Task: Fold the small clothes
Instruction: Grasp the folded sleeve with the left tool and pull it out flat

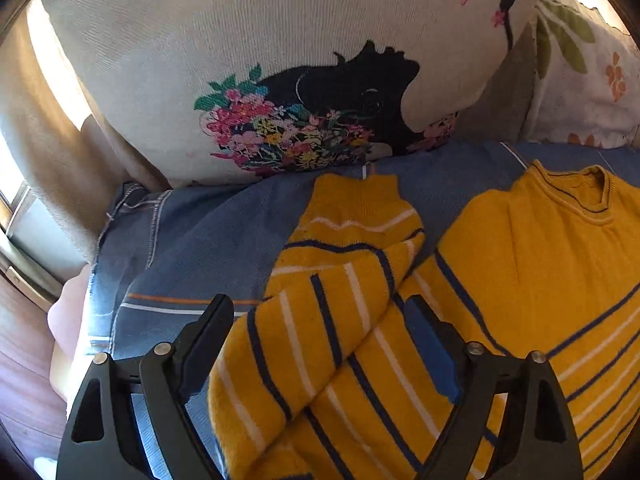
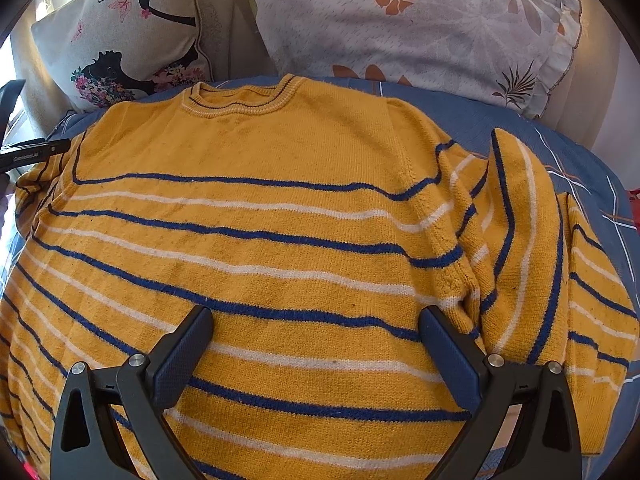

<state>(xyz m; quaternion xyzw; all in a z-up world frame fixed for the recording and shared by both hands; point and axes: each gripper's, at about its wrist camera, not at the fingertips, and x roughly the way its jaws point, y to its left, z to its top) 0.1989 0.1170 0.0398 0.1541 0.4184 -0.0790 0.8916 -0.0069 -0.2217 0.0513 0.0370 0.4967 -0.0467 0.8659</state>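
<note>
The left tool (image 1: 320,320) hangs spread wide over the sweater's left sleeve (image 1: 344,248), which lies crumpled beside the body, likely the first part to fold inward. The yellow striped sweater (image 2: 256,240) lies face up on the blue bedsheet (image 2: 532,140), collar toward the pillows (image 2: 420,20), flat for folding. The right tool (image 2: 316,332) hovers released above the chest; the right sleeve (image 2: 532,248) lies doubled over alongside.

Sweater (image 2: 280,232) lies on the bedspread (image 1: 192,240); two cushions (image 2: 400,28) stand behind it.
</note>
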